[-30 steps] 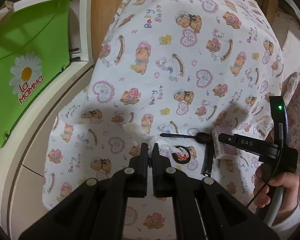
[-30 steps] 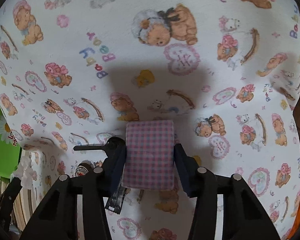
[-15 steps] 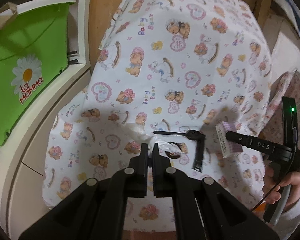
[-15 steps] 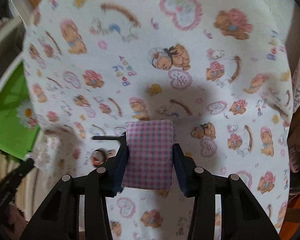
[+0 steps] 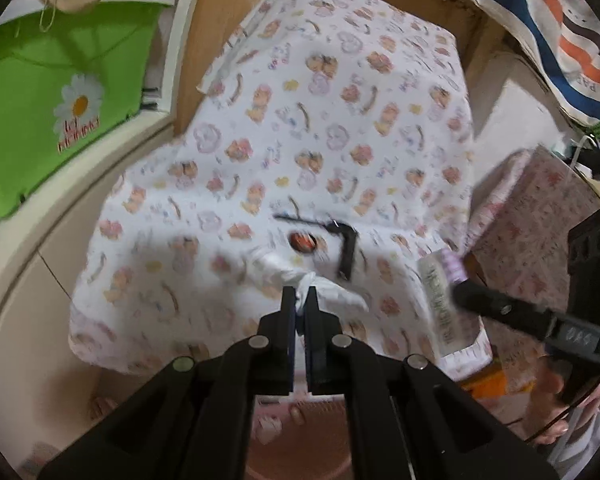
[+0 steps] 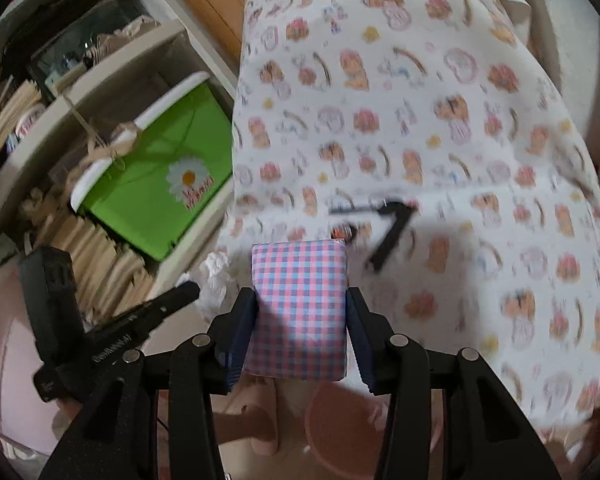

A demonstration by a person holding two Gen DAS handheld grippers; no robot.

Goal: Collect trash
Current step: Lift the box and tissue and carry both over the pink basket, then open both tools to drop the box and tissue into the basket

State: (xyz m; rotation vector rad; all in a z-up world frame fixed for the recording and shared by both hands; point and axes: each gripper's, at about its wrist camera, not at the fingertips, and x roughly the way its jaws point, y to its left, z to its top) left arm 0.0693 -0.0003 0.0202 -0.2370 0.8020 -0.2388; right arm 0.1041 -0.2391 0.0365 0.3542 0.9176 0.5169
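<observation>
**Both grippers loaded, held off the counter's near edge**

Left gripper (image 5: 300,300): jaws almost closed, pinching a crumpled white tissue (image 5: 324,284) at its twisted middle; its ends stick out to either side of the fingertips. Right gripper (image 6: 302,312): jaws part-open, clamped on the sides of a pink-and-blue checked packet (image 6: 299,312), which fills the gap. On the bear-print cloth (image 5: 340,120) over the counter, beyond both grippers, lie a black tool (image 5: 346,244) and a small round orange item (image 5: 303,241), blurred.
</observation>
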